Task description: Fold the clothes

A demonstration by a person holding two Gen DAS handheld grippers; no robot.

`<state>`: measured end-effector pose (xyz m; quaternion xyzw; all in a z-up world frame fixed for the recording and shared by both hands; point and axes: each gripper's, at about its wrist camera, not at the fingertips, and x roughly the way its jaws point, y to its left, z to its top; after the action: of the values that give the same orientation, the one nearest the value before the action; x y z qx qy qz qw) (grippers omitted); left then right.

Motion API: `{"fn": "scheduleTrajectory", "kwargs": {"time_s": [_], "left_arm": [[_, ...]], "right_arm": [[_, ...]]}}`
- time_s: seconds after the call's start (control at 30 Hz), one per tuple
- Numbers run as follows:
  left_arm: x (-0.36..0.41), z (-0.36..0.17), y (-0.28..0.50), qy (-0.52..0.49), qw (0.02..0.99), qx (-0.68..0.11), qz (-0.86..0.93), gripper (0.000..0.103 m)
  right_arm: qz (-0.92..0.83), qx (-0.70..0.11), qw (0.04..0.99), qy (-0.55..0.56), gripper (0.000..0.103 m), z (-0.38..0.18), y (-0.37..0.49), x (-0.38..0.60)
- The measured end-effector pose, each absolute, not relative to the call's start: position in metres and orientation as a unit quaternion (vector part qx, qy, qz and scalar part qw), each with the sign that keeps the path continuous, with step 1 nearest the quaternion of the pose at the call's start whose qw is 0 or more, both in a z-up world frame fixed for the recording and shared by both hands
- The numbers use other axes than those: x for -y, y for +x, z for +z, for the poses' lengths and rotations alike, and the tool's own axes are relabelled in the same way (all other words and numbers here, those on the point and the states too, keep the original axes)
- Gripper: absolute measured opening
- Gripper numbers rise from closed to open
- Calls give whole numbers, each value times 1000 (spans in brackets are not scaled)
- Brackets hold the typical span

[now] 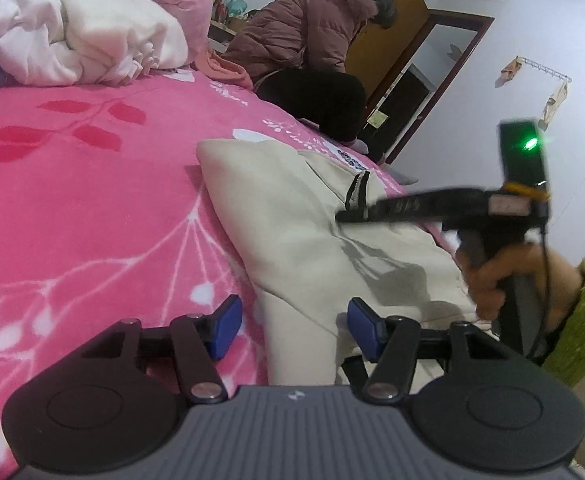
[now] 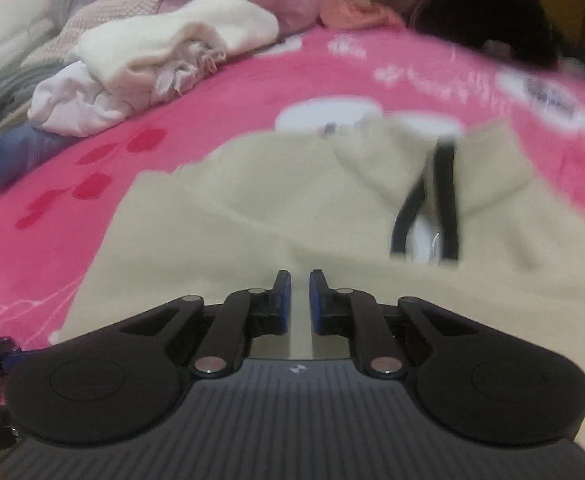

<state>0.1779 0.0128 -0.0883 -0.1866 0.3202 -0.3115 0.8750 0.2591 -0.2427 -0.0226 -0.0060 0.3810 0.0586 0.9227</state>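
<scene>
1. Left wrist view: the left gripper (image 1: pixel 290 328) hangs low over the bed, its blue-padded fingers (image 1: pixel 226 326) spread apart and released, with nothing pressed between them.
2. Between and just beyond those fingers lies the edge of a cream zip-up garment (image 1: pixel 292 216), spread flat on the pink floral blanket (image 1: pixel 92 200); one pad sits over the blanket, the other over the cream cloth.
3. Further right in the same view, the right gripper (image 1: pixel 342 216) reaches across the garment near its black zipper (image 1: pixel 356 190), gripped by a hand (image 1: pixel 504 276) in a green fuzzy sleeve (image 1: pixel 584 320); it is motion-blurred, and a green light glows on the box mounted on top.
4. Right wrist view: the right gripper (image 2: pixel 300 280) points down at the cream zip-up garment (image 2: pixel 252 220), fingers (image 2: pixel 282 292) nearly clenched with only a narrow slit between the pads, and no cloth visibly caught in it.
5. The zipper (image 2: pixel 444 200) and collar lie ahead and to the right, the picture smeared by movement.
6. At the far side of the bed sits a heap of crumpled white and pale clothes (image 2: pixel 152 56), with pink bedding behind it.
7. Beyond the bed's far edge, another person in a mauve padded jacket (image 1: pixel 312 28) bends away, near a brown wooden door (image 1: pixel 392 40).
</scene>
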Motion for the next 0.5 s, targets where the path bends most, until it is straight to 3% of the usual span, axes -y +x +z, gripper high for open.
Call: {"fn": "scheduleTrajectory", "kwargs": {"time_s": [0.17, 0.33, 0.5], "left_arm": [[-13, -88, 177, -191, 874, -320, -311, 60], [-14, -88, 177, -194, 873, -320, -312, 60], [-14, -89, 177, -195, 873, -320, -312, 60]], "right_arm": [[192, -330, 922, -61, 7, -7, 270, 189], [139, -368, 916, -82, 6, -47, 322, 185], [167, -338, 922, -91, 7, -17, 303, 177]]}}
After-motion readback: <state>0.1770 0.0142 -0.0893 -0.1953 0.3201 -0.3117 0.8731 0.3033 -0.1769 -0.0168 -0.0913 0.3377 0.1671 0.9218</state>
